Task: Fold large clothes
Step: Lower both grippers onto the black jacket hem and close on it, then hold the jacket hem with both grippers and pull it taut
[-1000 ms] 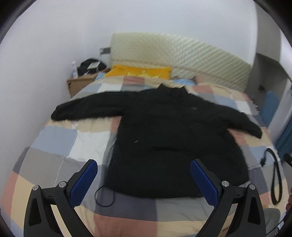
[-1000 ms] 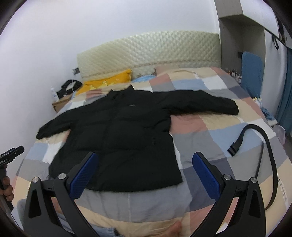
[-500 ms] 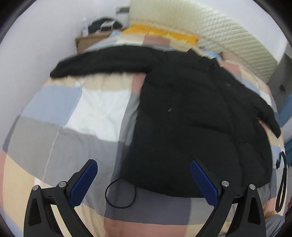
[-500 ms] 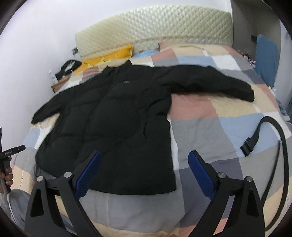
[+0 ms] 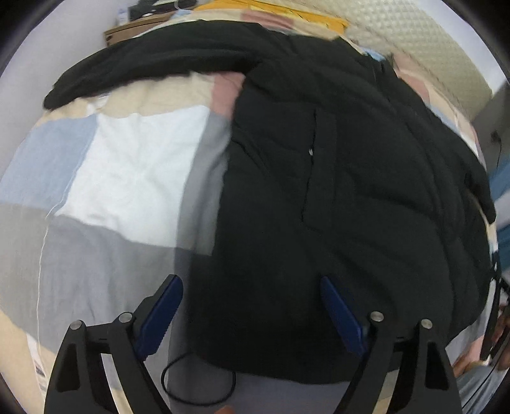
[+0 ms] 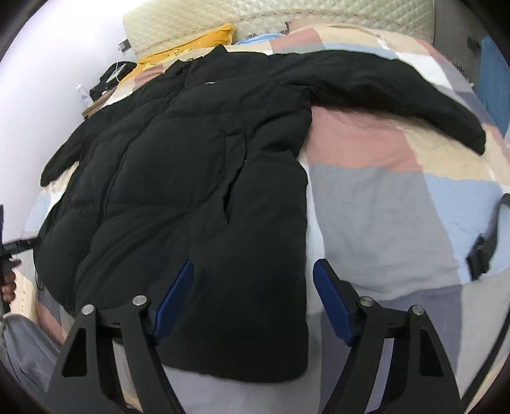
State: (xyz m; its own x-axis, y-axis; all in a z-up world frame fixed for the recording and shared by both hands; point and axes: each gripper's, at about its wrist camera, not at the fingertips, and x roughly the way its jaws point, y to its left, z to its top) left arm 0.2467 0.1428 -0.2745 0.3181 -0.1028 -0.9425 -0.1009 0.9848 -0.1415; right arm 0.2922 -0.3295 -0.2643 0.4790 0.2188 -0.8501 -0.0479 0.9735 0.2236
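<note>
A large black puffer jacket (image 5: 350,191) lies spread face up on the patchwork bedspread (image 5: 127,159), sleeves out to both sides. It also shows in the right wrist view (image 6: 191,165). My left gripper (image 5: 251,305) is open, low over the jacket's lower left hem corner. My right gripper (image 6: 251,293) is open, low over the lower right hem corner. The blue pads (image 6: 331,302) straddle the hem area without touching it, as far as I can tell. Neither gripper holds anything.
A black hair tie (image 5: 197,379) lies on the bedspread under the left gripper. A black strap with a buckle (image 6: 481,248) lies at the bed's right side. A yellow pillow (image 6: 188,47) and quilted headboard (image 6: 287,16) are at the far end. A wooden nightstand (image 5: 134,28) stands far left.
Both grippers have come down and forward toward the jacket's bottom hem, each over its own corner. The jaws look somewhat narrower than before. The jacket has not moved.
</note>
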